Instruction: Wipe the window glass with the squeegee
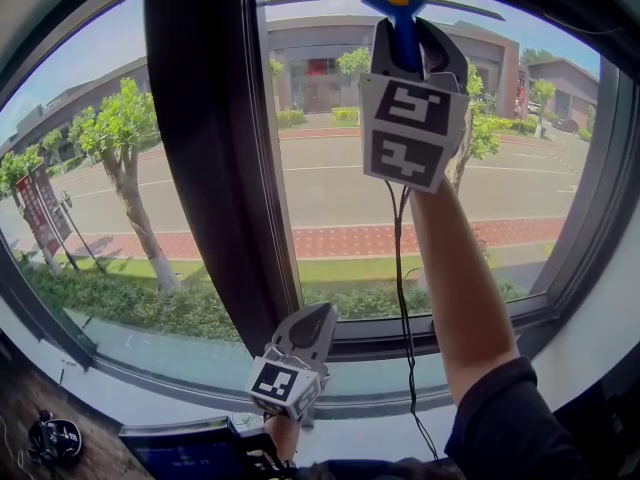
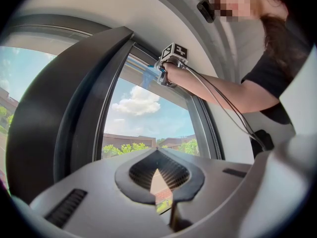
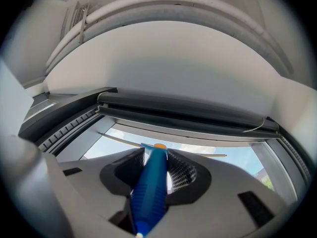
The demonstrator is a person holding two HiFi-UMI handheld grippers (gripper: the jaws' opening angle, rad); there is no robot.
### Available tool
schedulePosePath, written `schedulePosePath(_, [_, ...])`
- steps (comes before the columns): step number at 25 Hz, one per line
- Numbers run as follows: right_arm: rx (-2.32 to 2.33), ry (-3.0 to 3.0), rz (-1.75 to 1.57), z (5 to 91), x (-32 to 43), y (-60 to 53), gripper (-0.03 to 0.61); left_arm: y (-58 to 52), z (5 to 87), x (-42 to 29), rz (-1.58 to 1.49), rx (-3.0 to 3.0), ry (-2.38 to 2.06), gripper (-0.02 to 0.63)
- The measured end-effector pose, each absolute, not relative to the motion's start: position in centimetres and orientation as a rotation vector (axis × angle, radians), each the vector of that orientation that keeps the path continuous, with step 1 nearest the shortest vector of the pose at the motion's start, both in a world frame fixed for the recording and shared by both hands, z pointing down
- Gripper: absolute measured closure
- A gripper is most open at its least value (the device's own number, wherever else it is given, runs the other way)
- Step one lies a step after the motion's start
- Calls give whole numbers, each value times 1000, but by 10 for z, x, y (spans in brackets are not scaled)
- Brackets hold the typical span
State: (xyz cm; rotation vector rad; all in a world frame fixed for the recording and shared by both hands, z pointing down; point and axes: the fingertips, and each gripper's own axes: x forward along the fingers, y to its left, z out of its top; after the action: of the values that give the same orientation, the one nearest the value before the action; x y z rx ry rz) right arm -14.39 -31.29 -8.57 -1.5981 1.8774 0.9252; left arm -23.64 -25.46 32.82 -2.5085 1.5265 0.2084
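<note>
**Squeegee held at the top of the pane, blade level under the frame.**

The right gripper (image 1: pixel 404 30) is clenched on the blue handle of the squeegee (image 3: pixel 152 182), and the handle runs straight ahead along the jaws. The blade sits crosswise just past the fingertips, lying level along the upper edge of the window glass (image 1: pixel 335 173), right beneath the top frame (image 3: pixel 183 110). Whether the rubber presses on the glass cannot be told. The stroke, I judge, must come back toward this gripper, down the pane, with the blade kept level. The left gripper (image 1: pixel 312 320) hangs low by the sill, jaws closed on nothing, well apart from the squeegee.
</note>
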Motion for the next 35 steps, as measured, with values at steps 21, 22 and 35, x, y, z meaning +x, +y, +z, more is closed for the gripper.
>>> schedulePosePath(21, [-1616, 1892, 920, -34, -146, -313, 437, -255, 341, -238, 207, -2531, 1540, 612])
schedulePosePath(22, [-1614, 1895, 916, -31, -147, -313, 437, -255, 341, -238, 206, -2530, 1541, 612])
schedulePosePath(35, [-1613, 1926, 904, -3, -146, -313, 437, -254, 341, -234, 191, -2537, 1540, 612])
